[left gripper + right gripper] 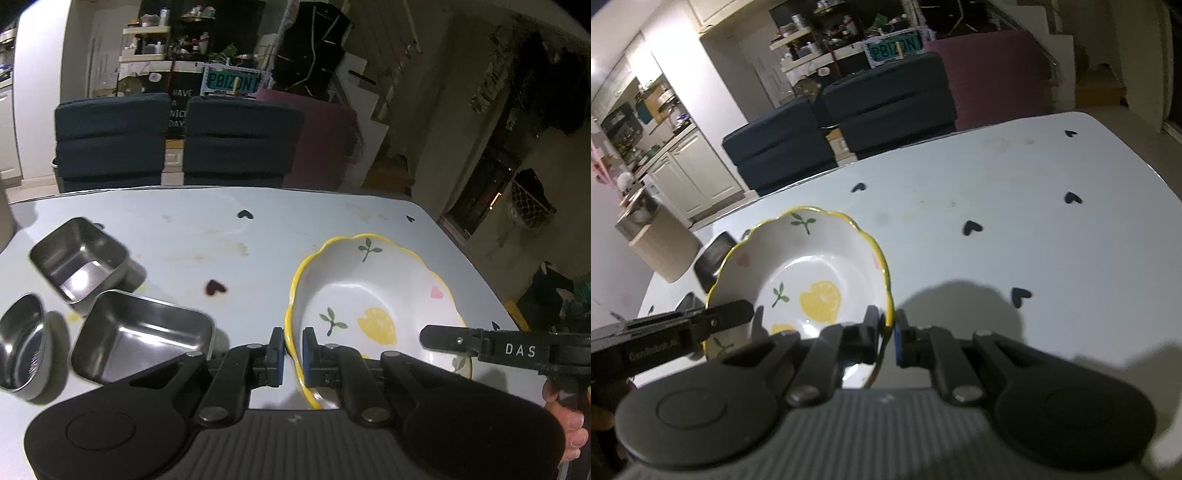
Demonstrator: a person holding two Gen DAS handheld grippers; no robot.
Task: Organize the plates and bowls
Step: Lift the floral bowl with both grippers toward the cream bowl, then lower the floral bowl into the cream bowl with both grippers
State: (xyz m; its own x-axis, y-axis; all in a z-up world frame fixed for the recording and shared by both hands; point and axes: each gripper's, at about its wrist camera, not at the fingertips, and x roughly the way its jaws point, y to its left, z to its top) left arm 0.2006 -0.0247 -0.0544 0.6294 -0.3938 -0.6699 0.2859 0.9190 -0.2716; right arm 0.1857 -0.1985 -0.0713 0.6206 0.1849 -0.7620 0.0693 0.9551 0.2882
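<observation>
A white ceramic bowl (373, 295) with a wavy yellow rim and lemon and leaf prints is held between both grippers over the pale table (258, 236). My left gripper (293, 350) is shut on the bowl's left rim. My right gripper (888, 338) is shut on the bowl's (812, 269) right rim; its body also shows in the left wrist view (498, 349). Three steel containers stand left of the bowl: two rectangular ones (79, 256) (142, 338) and a rounder one (22, 341).
Dark heart marks dot the table (997, 192). Two dark blue chairs (110, 140) (240, 140) and a maroon seat (325, 140) stand behind the far edge. The table's right corner (424, 214) drops to the floor. Cluttered shelves lie beyond.
</observation>
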